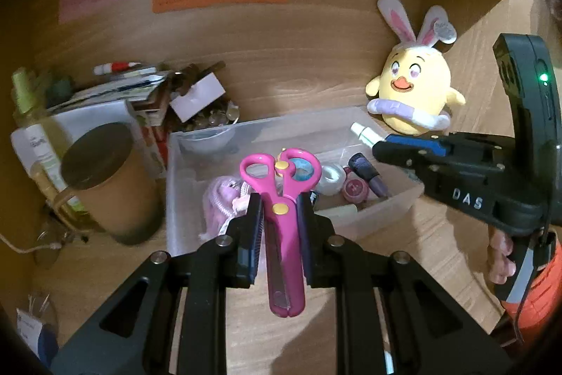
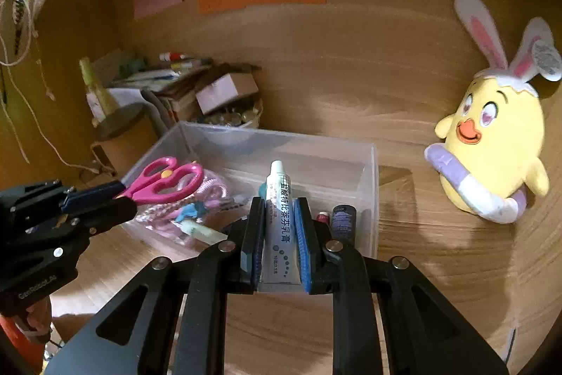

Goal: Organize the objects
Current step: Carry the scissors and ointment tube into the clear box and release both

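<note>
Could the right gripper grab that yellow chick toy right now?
Probably not yet: the right gripper is already shut on a white tube. The path to the chick toy looks free, but the tube must be put down first.

Pink scissors (image 1: pixel 281 217) with yellow rivets; white tube (image 2: pixel 281 220) with dark print; clear bin (image 2: pixel 368 185); yellow chick toy (image 2: pixel 491 157) with pink-white ears right of bin; orange, green, pink notes behind bin.

left wrist: close above desk (image 1: pixel 421 248), faces back wall | right wrist: same, from the right | shared: bin (image 1: pixel 182 171) (image 2: pixel 372 185), chick toy (image 1: pixel 414 86) (image 2: pixel 491 157)
</note>
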Action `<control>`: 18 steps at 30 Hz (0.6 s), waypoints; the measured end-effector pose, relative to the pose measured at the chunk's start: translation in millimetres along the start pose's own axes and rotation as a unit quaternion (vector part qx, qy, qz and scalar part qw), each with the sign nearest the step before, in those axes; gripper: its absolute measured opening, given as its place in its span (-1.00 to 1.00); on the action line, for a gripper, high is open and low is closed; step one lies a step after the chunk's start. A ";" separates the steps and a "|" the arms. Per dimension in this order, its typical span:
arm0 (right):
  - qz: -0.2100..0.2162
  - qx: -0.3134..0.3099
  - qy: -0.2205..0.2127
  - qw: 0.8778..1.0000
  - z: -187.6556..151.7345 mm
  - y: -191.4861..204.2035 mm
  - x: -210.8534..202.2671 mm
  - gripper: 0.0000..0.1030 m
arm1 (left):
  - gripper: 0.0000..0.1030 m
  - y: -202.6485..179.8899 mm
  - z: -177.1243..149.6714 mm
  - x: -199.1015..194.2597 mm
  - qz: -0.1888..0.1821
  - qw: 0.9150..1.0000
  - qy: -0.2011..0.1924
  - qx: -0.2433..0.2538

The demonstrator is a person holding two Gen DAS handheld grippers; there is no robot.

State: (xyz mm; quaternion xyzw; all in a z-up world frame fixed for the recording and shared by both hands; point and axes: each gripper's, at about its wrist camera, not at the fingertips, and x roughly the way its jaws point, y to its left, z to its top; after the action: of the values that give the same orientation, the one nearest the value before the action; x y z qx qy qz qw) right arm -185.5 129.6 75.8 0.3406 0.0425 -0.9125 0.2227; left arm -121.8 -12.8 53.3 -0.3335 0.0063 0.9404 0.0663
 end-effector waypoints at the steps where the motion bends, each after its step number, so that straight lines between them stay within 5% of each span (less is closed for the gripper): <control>1: 0.001 0.000 0.006 1.000 0.5 -0.6 4.5 -0.70 | -0.64 -1.2 2.1 6.4 0.001 1.000 0.005 0.004; 18: -0.016 -0.030 0.057 0.998 -6.3 7.2 48.1 -0.70 | -0.63 -9.0 8.5 57.8 -0.013 0.998 0.045 0.034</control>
State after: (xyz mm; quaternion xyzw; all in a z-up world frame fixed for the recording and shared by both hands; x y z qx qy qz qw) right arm -210.7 106.4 40.8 0.3843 0.0877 -0.8934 0.2154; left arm -170.3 3.6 23.9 -0.3729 0.0369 0.9228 0.0895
